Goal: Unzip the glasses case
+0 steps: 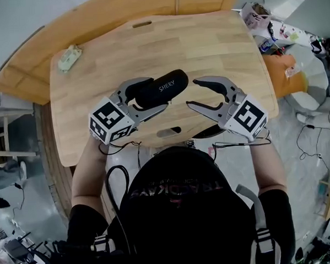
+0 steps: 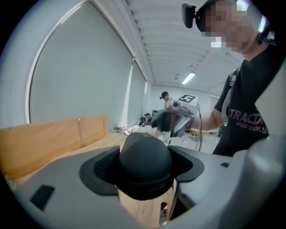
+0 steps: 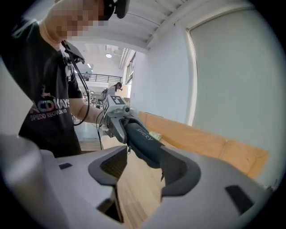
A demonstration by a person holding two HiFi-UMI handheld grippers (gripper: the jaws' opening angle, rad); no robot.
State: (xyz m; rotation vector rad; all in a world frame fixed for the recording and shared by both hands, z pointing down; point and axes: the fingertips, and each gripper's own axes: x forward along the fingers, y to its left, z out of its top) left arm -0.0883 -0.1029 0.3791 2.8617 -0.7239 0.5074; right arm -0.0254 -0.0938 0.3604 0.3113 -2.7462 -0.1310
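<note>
We clamp our left gripper [image 1: 158,93] on one end of the black, oblong, zippered glasses case [image 1: 164,87], holding it over the pale wooden table [image 1: 204,44]. Our right gripper [image 1: 191,93] is just beside the other end, jaws apart, gripping nothing.

The left hand-held gripper [image 1: 152,94] grips tight; the right hand-held gripper [image 1: 193,93] faces it, jaws apart
</note>
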